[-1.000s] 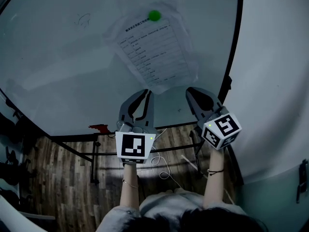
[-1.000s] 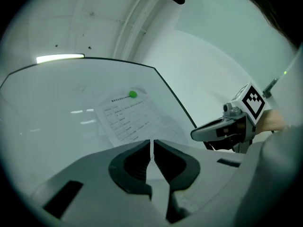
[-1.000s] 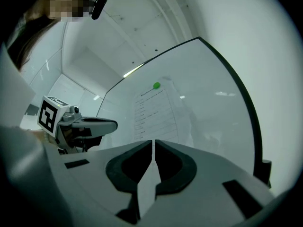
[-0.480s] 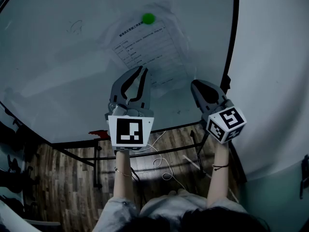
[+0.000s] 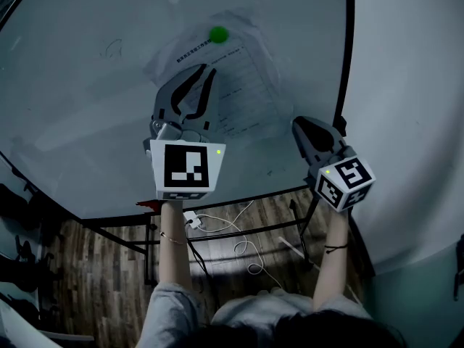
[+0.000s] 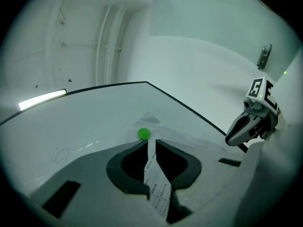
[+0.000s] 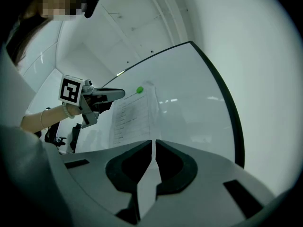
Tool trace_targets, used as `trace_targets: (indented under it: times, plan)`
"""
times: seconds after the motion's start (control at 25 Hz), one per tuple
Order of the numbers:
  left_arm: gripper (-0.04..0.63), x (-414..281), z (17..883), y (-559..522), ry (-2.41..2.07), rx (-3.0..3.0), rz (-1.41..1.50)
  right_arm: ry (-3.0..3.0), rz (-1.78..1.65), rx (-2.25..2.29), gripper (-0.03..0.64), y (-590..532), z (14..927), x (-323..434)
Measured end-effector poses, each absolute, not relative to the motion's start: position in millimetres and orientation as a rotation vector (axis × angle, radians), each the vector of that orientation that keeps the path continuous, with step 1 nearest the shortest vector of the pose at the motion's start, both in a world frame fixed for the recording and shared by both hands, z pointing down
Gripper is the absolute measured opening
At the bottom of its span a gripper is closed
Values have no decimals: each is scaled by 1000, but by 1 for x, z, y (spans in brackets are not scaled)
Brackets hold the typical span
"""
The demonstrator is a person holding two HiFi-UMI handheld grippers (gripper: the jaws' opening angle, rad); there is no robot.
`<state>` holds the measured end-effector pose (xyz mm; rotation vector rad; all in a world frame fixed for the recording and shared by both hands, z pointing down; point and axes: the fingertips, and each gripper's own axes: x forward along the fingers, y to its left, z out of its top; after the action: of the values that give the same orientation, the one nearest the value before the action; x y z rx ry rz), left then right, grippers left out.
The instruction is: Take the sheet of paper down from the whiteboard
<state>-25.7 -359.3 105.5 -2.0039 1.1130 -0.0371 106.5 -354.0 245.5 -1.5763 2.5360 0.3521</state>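
The whiteboard (image 5: pixel 87 85) is filling most of the head view, with its black edge (image 5: pixel 346 64) running down the right of the frame. The sheet of paper (image 5: pixel 246 85) is hanging on the board in the upper middle of that frame, printed side out and slightly tilted. A crumpled clear covering is showing around its edges.

The left gripper (image 5: pixel 205 75) is reaching up in the middle of the frame and lying over the left part of the sheet. Its fingers are pointing toward the top of the frame, with their tips just under the green magnet (image 5: pixel 218 35). In the left gripper view, the fingers (image 6: pixel 137 148) are lying pressed nearly together, leaving only a thin slit. The printed sheet (image 6: pixel 156 183) is showing through that slit on the board behind, and nothing is being pinched.

The right gripper (image 5: pixel 299 125) is hovering lower, right of centre, below the sheet's lower right corner and near the board's edge. In its own view the fingers (image 7: pixel 142 148) are likewise drawn together on nothing, with bare whiteboard (image 7: pixel 189 103) showing beyond them.

The round green magnet is sitting on the top edge of the sheet, pinning it to the board. In the right gripper view it (image 7: pixel 139 90) is appearing at the upper middle of the frame, just past the left gripper's (image 7: pixel 120 94) tips.
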Motion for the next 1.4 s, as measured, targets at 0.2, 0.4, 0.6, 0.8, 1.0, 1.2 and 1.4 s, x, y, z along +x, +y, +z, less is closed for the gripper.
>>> trace_targets:
  times: [0.2, 0.4, 0.6, 0.8, 1.0, 1.2, 1.4]
  plan:
    - [56, -18, 93, -366, 1099, -1965, -75, 2535, 344, -1568, 17, -357, 246, 110]
    - [98, -8, 87, -380, 1061, -1922, -155, 2537, 304, -1565, 44, -359, 249, 112]
    - [114, 1, 77, -392, 1049, -1832, -276, 2543, 281, -1553, 58, -362, 252, 112]
    - [115, 8, 74, -398, 1025, -1763, -374, 2543, 253, -1534, 69, -366, 255, 113]
    - [115, 10, 74, -404, 1010, -1722, -439, 2545, 220, -1512, 97, -374, 257, 112]
    - [115, 12, 76, -403, 992, -1697, -460, 2549, 188, -1469, 110, -379, 259, 108]
    - [115, 13, 75, -404, 979, -1674, -475, 2563, 181, -1431, 126, -382, 256, 102]
